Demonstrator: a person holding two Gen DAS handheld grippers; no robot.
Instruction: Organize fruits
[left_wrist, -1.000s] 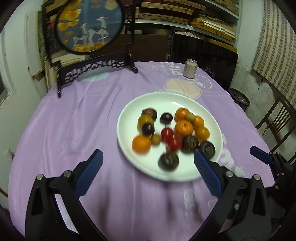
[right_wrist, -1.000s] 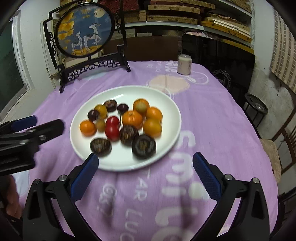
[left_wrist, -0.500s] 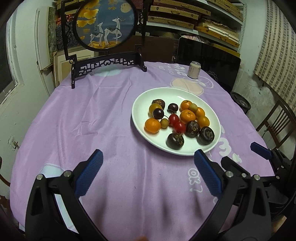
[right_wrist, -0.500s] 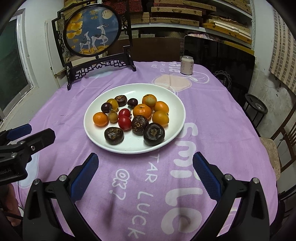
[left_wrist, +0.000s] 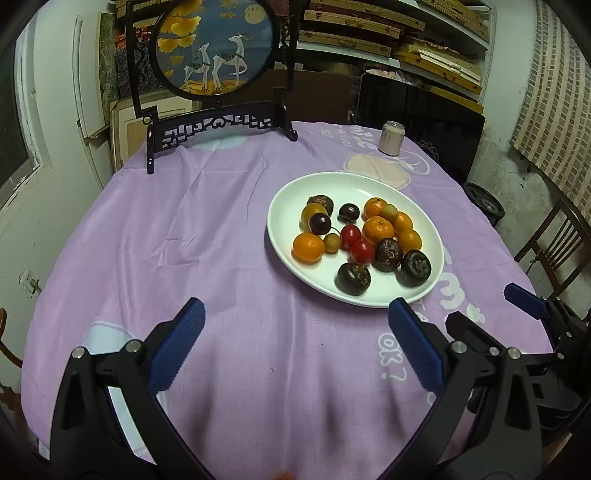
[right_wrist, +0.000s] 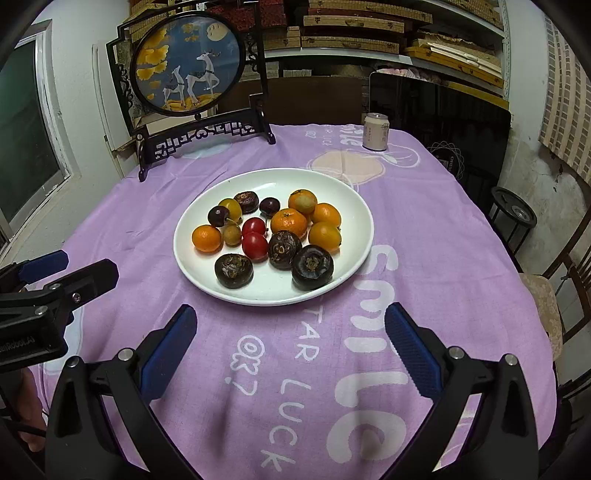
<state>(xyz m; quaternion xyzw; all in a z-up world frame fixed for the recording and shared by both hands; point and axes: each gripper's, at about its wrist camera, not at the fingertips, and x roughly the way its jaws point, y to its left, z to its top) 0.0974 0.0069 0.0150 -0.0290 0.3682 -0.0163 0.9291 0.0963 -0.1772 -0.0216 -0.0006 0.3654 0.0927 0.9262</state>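
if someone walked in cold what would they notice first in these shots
The white plate mid-table, piled with mixed fruit: orange citrus, red tomatoes and dark, wrinkled fruits. It sits on a bright purple tablecloth printed with white lettering. Behind it, at the far left edge, stands a round deer painting in a black carved stand, while the open right gripper frames the foreground.

My left gripper (left_wrist: 295, 341) and right gripper (right_wrist: 291, 338) looked alike: black plastic frames with two splayed arms, each tipped by a ribbed blue pad (right_wrist: 169, 352). Silver screws (right_wrist: 125, 353) dotted the arms. White lettering marked the left gripper's black body, too blurred to read.
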